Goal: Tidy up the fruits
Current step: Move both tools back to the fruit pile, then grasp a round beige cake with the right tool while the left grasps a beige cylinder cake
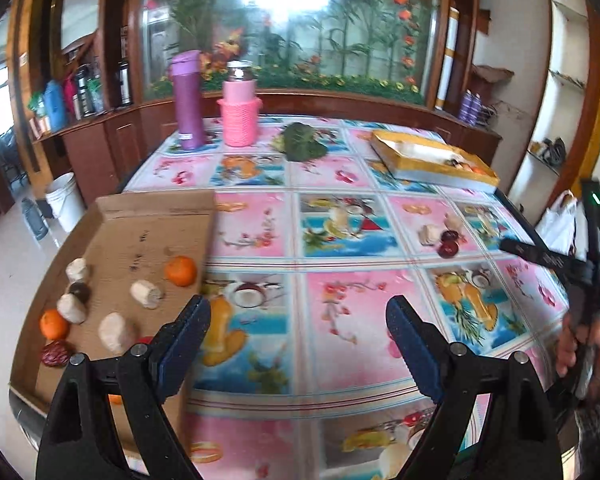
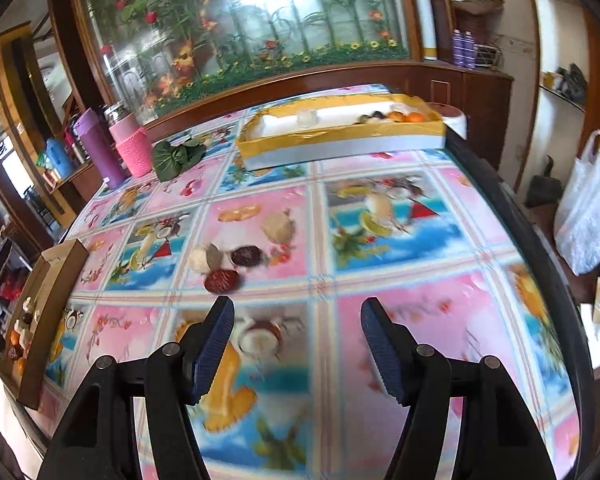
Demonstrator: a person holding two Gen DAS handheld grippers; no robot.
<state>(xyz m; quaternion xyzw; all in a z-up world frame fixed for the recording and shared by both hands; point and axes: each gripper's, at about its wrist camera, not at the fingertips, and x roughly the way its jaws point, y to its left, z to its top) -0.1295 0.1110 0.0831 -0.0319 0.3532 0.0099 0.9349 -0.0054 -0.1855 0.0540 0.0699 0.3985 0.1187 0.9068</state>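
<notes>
Dark red fruit (image 2: pixel 221 281) lies loose on desk (image 2: pixel 420 320), just ahead of right gripper (image 2: pixel 297 332); fingers spread, empty. Straddle it squarely before you pinch. Left gripper (image 1: pixel 298 338) spread, empty too.

My table (image 2: pixel 380 280) wears a glossy, smooth printed plastic cover. The tray (image 1: pixel 148 236) is matt brown cardboard. My left tool (image 1: pixel 298 332) has matt black plastic arms, ribbed blue pads (image 1: pixel 410 344), metal pins.
</notes>
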